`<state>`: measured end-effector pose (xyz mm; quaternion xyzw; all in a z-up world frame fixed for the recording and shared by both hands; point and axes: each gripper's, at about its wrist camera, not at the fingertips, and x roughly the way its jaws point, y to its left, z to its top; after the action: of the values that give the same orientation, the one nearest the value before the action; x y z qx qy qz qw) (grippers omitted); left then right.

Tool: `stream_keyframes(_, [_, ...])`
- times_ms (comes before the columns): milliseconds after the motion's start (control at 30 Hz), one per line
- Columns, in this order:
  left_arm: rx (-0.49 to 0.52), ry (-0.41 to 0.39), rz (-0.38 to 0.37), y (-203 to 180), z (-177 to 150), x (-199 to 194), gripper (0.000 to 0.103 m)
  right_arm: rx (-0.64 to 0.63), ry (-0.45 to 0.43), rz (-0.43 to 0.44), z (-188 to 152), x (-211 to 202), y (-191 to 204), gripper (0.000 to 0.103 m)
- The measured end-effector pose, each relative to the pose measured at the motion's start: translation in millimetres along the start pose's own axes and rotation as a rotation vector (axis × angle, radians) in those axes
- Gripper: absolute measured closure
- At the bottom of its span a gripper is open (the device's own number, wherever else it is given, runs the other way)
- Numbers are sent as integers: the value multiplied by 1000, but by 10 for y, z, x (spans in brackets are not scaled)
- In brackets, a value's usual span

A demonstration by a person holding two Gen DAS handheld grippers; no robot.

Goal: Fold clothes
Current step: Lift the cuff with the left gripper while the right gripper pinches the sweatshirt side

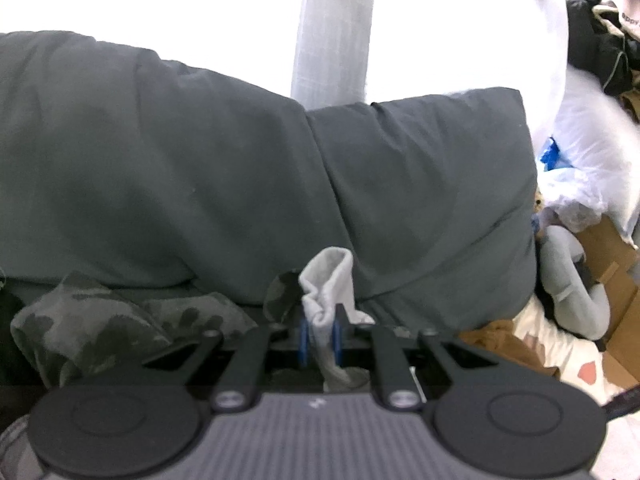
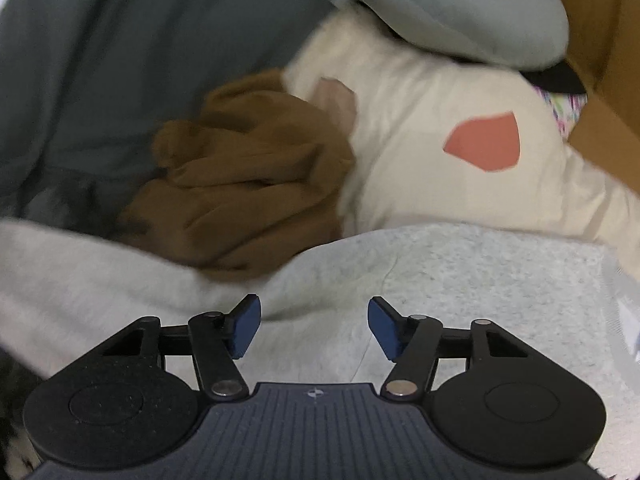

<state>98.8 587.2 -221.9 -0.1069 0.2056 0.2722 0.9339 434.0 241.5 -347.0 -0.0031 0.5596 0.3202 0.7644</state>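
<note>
The left gripper (image 1: pixel 320 330) is clamped on a bunched edge of the pale grey fleece garment (image 2: pixel 460 280), raised before dark grey cushions (image 1: pixel 240 180). The right gripper (image 2: pixel 314 326) hovers over that fleece, fingers apart (nothing between them). It should probably pinch a matching edge, clear of the crumpled brown cloth (image 2: pixel 248 176), so the fold comes level.

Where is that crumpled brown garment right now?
In the right wrist view, the crumpled brown garment lies left of centre, between the dark grey cushion and the cream pillow with red patches, just beyond the light grey fleece.
</note>
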Motion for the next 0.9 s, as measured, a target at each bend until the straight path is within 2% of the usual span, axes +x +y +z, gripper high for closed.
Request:
stream_keyframes(133, [12,-4,-4,24,-27,-5,90,87,23,-22,155,203,-93,40])
stream_keyframes(167, [19,-7,-3,64,-41,22,90,105,25,-25,183,246,-125,45])
stream_keyframes(200, [28,-9,-4,57,-44,18,90,121,34,-29,211,285,-151,55])
stream_keyframes(267, [45,-14,-5,35,-48,3,90,153,50,-38,258,356,-201,57])
stream_keyframes(500, [96,-30,-17,8,-71,-116,90,263,44,-50,385,461,-302,57])
stream_keyframes(767, [111,2,-9,-59,-172,-34,90,421,157,-72,452,778,-358,57])
stream_keyframes(833, [112,-1,-12,-59,-174,-49,90,455,177,-67,446,829,-387,59])
stream_keyframes(867, [112,-6,-15,-62,-170,-62,90,474,181,-56,443,840,-407,73])
stream_keyframes(900, [112,-11,-18,-65,-164,-78,90,487,187,-50,440,844,-424,96])
